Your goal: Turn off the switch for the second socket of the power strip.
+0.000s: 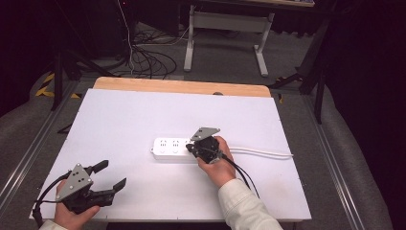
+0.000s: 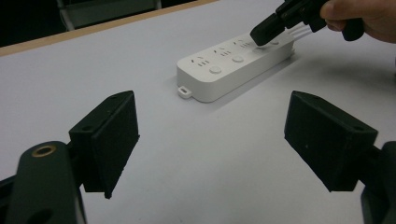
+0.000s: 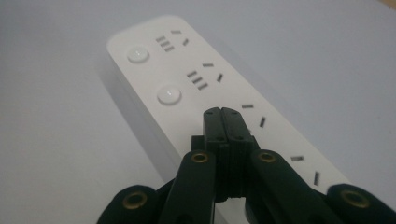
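A white power strip (image 1: 174, 148) with several sockets and round buttons lies mid-table, its white cable (image 1: 268, 153) running right. My right gripper (image 1: 194, 147) is shut with nothing between its jaws; its tip rests on the strip (image 3: 187, 79) where a third button would sit, past two visible buttons (image 3: 169, 94). In the left gripper view the same tip (image 2: 266, 31) presses down on the strip (image 2: 224, 70). My left gripper (image 1: 111, 176) is open near the table's front left corner, its pads (image 2: 116, 140) wide apart over bare table and aimed toward the strip.
The white table top (image 1: 119, 120) has a wooden far edge (image 1: 182, 86). Beyond it on the floor stand cables (image 1: 148, 57) and a white desk frame (image 1: 225, 28). Metal rails (image 1: 28, 153) run along both sides.
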Tool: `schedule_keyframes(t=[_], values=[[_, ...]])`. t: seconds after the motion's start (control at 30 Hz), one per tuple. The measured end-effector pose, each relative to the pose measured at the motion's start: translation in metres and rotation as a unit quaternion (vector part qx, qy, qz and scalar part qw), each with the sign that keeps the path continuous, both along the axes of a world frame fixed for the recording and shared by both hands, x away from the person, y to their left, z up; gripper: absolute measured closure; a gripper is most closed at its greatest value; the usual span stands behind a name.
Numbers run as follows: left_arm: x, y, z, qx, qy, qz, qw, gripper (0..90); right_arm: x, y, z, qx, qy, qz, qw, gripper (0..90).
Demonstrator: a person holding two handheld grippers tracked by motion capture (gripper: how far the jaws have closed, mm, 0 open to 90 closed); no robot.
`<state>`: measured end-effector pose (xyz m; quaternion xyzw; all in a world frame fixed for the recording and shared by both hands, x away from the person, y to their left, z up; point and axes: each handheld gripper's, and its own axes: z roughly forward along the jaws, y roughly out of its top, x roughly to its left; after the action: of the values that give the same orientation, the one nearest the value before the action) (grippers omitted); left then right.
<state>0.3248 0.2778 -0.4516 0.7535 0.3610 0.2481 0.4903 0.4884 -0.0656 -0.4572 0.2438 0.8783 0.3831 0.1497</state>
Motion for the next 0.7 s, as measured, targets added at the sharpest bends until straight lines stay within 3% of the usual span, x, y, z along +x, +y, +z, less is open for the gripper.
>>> schedule_keyframes(t=[0.1, 0.2, 0.7], values=[[0.001, 0.000, -0.001, -0.003, 0.003, 0.001, 1.0000, 18.2, -0.006, -0.002, 0.010, 0.036, -0.010, 0.010, 0.9993, 90.0], [-0.001, -0.001, 0.000, -0.002, 0.002, 0.001, 1.0000, 18.2, -0.010, -0.003, 0.021, 0.047, -0.015, 0.019, 0.9986, 90.0], [-0.001, -0.001, 0.000, 0.002, -0.001, 0.003, 1.0000, 18.2, -0.019, -0.007, 0.039, 0.044, -0.024, 0.033, 0.9982, 90.0]])
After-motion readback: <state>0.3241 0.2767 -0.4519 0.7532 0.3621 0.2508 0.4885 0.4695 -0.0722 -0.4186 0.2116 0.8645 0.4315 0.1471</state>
